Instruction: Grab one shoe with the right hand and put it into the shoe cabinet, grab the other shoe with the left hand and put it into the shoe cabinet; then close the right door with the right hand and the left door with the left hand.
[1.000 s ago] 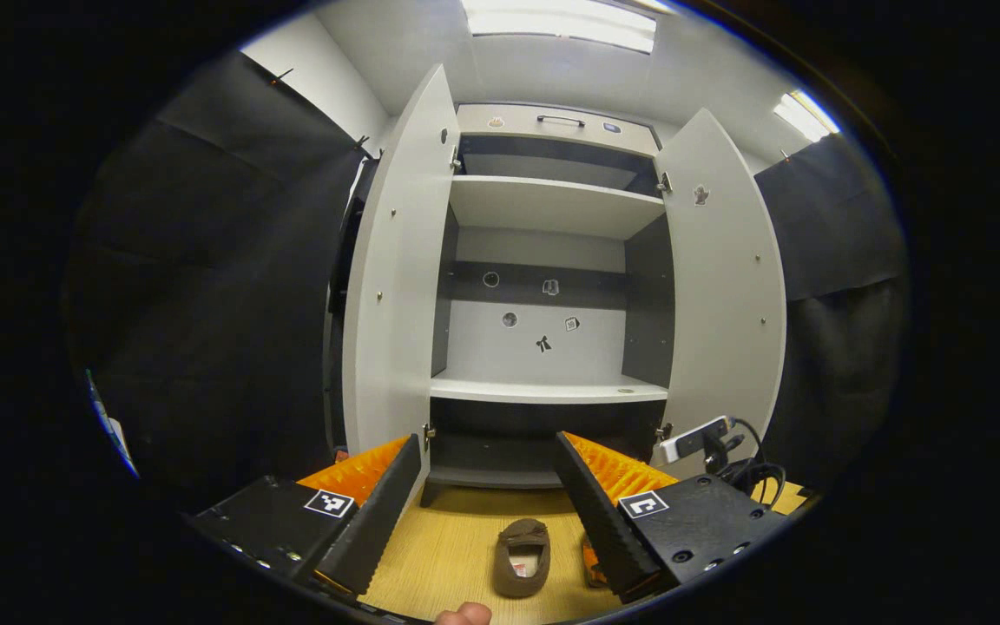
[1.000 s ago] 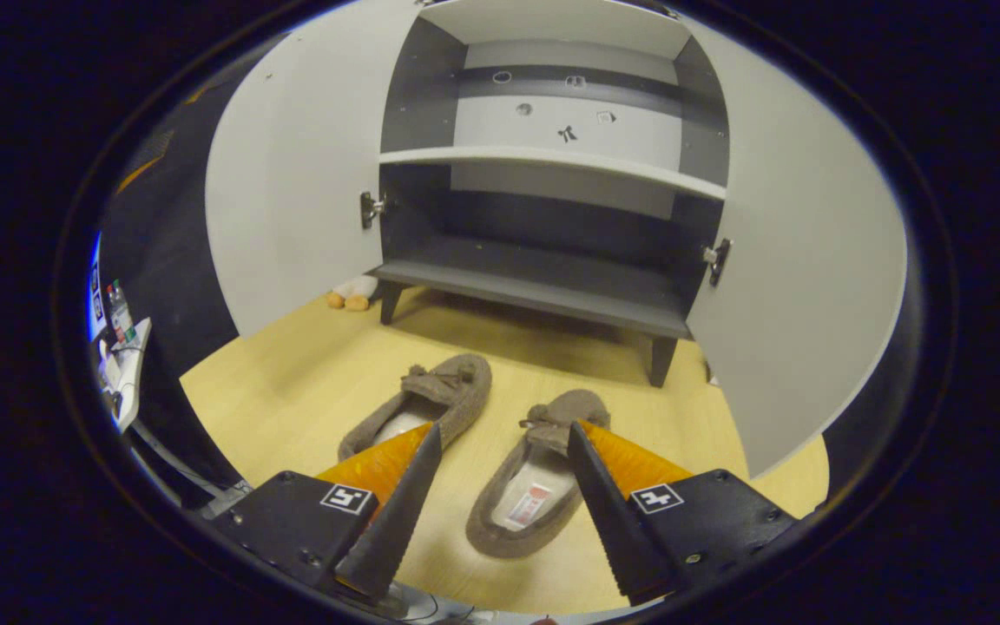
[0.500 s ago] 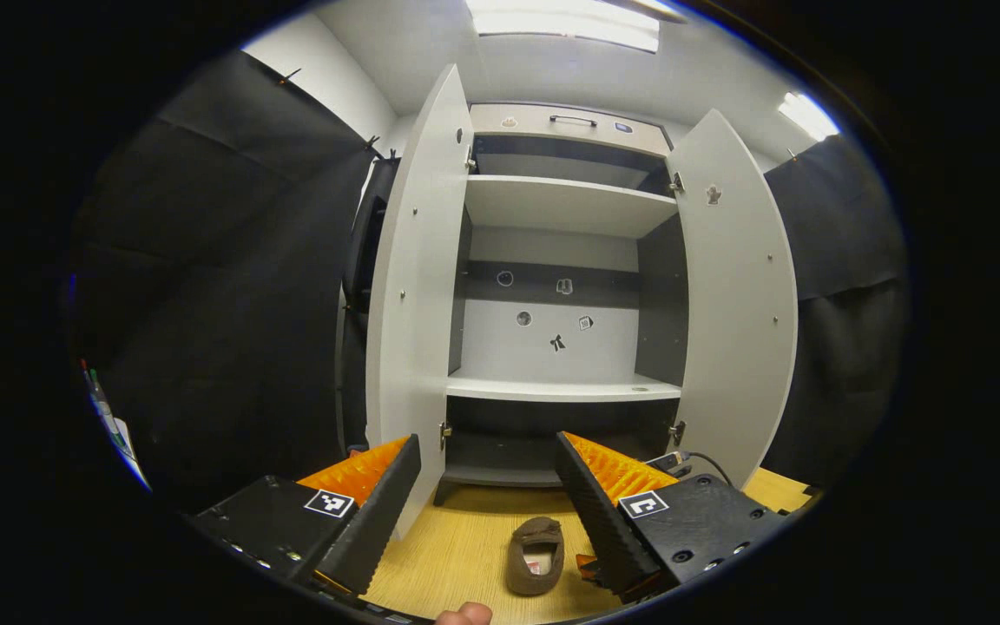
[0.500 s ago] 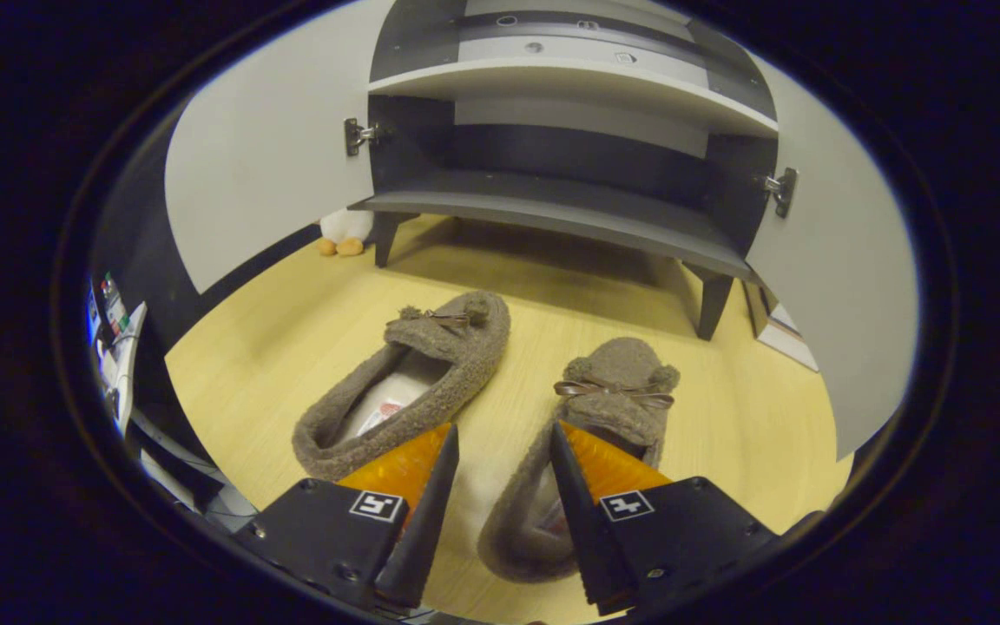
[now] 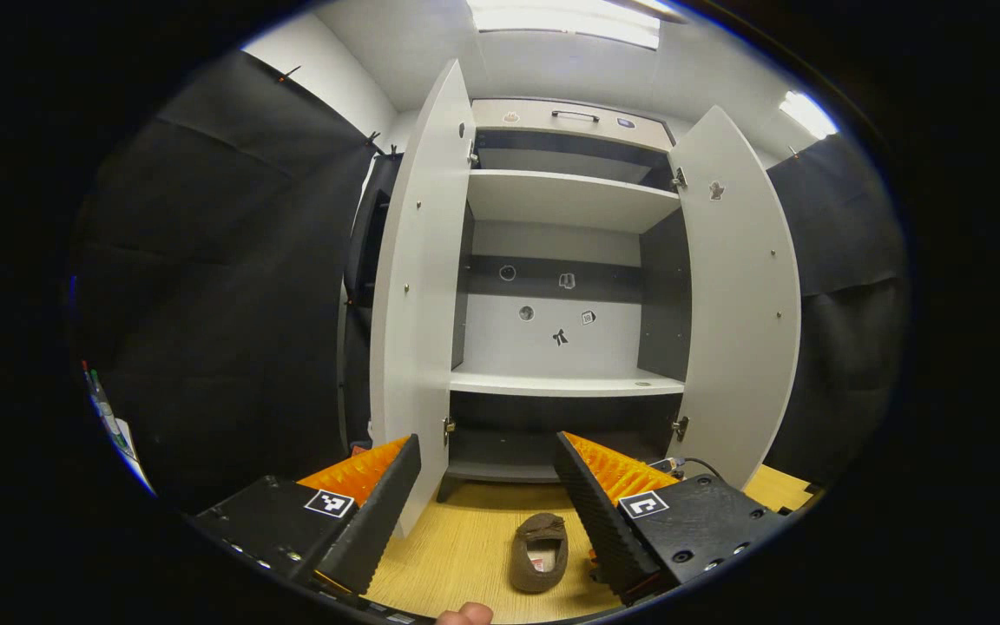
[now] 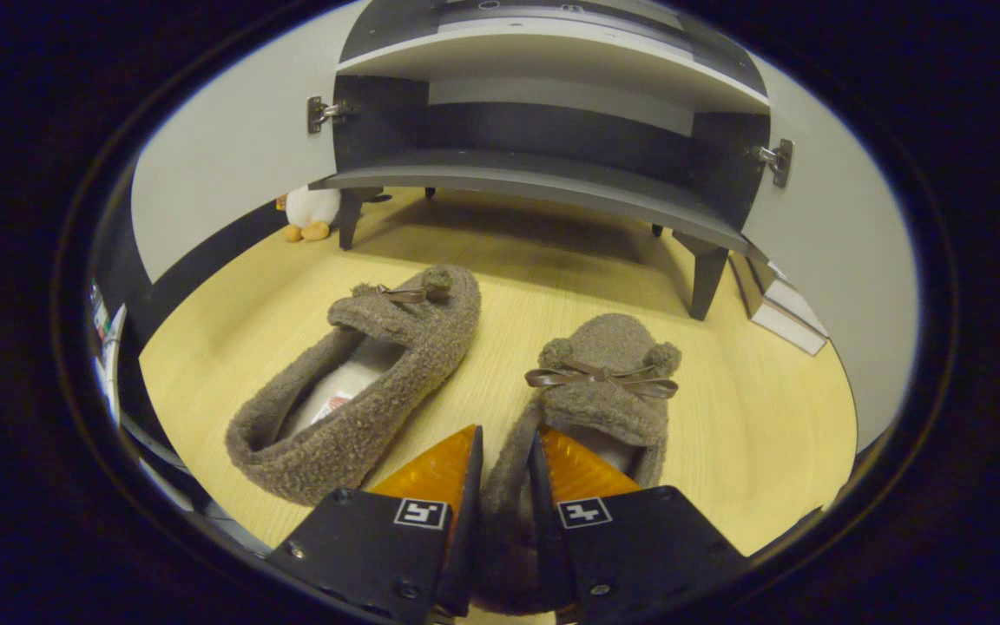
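Two brown fuzzy slippers with bows lie on the wooden floor before the open shoe cabinet [image 6: 535, 187]. My right gripper [image 6: 505, 434] is low over the right slipper [image 6: 608, 382], shut on the left side wall of its heel opening. The left slipper [image 6: 361, 382] lies free beside it. My left gripper [image 5: 487, 438] is held high and open, with nothing between its fingers, facing the cabinet [image 5: 565, 382]. One slipper [image 5: 539, 551] shows on the floor below it. Both the left door [image 5: 417, 304] and the right door [image 5: 739, 295] stand wide open.
A small plush toy [image 6: 309, 208] sits by the cabinet's left leg, and a flat white box [image 6: 782, 312] lies by the right leg. Cables [image 5: 682, 464] lie near the right door. Black cloth walls flank the cabinet. A fingertip [image 5: 463, 615] shows at the bottom edge.
My right gripper has come down and forward onto the right slipper, and its fingers have narrowed from wide open to shut on the slipper's side wall. The left gripper has shifted slightly.
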`<action>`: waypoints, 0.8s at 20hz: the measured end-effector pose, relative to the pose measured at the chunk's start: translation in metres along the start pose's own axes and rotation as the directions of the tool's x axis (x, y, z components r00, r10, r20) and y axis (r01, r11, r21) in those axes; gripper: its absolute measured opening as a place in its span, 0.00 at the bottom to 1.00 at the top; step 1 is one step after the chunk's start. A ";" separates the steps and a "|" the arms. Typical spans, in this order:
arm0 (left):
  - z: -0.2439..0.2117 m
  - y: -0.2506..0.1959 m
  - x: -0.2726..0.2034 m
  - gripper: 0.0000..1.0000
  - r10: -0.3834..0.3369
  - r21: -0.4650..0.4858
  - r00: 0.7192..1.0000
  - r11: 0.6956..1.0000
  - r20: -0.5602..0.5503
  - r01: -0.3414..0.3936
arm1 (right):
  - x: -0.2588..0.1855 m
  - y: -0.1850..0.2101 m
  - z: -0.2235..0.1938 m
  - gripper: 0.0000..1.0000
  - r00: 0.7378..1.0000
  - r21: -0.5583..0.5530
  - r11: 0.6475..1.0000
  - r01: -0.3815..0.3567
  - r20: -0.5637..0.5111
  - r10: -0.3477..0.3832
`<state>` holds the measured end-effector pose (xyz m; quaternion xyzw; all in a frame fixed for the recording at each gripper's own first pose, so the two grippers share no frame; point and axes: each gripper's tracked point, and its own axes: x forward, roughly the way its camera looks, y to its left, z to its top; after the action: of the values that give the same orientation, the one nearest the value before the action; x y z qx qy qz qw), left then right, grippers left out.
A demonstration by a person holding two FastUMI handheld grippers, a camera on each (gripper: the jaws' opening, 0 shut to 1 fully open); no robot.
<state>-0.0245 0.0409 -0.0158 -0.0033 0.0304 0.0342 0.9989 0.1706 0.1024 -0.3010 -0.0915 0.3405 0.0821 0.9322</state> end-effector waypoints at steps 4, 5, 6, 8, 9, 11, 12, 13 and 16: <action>0.002 -0.003 0.001 0.94 -0.015 -0.009 1.000 1.000 0.007 0.015 | 0.001 -0.005 0.000 0.14 1.000 0.000 1.000 0.007 0.025 -0.007; 0.002 -0.005 0.002 0.95 -0.022 -0.007 1.000 1.000 0.007 0.022 | 0.000 -0.005 0.003 0.07 0.999 -0.011 1.000 0.021 0.046 -0.021; 0.003 -0.007 0.003 0.95 -0.028 -0.007 1.000 1.000 0.004 0.028 | -0.003 -0.004 0.003 0.06 0.998 -0.029 0.999 0.025 0.067 -0.024; 0.005 -0.012 0.000 0.95 -0.038 -0.021 0.999 0.999 0.006 0.038 | -0.012 0.001 0.008 0.04 0.993 -0.050 0.998 0.026 0.117 -0.020; 0.006 -0.012 -0.002 0.95 -0.041 -0.030 0.999 0.999 0.009 0.042 | -0.020 0.001 0.012 0.04 0.988 -0.056 0.998 0.030 0.153 -0.021; 0.004 -0.014 -0.004 0.95 -0.050 -0.038 0.999 0.998 0.005 0.050 | -0.037 -0.003 0.025 0.04 0.974 -0.076 0.996 0.052 0.225 -0.033; 0.002 -0.015 -0.004 0.95 -0.055 -0.037 0.998 0.998 -0.001 0.055 | -0.046 -0.003 0.029 0.04 0.969 -0.088 0.995 0.051 0.246 -0.028; 0.001 -0.016 -0.005 0.95 -0.059 -0.038 0.998 0.998 -0.004 0.059 | -0.058 -0.004 0.036 0.04 0.962 -0.094 0.994 0.056 0.273 -0.028; -0.002 -0.017 -0.009 0.95 -0.062 -0.037 0.998 0.997 -0.001 0.062 | -0.099 -0.006 0.063 0.04 0.928 -0.095 0.994 0.061 0.372 -0.021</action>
<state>-0.0322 0.0234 -0.0168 -0.0229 0.0306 0.0036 0.9993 0.1367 0.1021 -0.1888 -0.1303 0.1521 0.0963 0.9750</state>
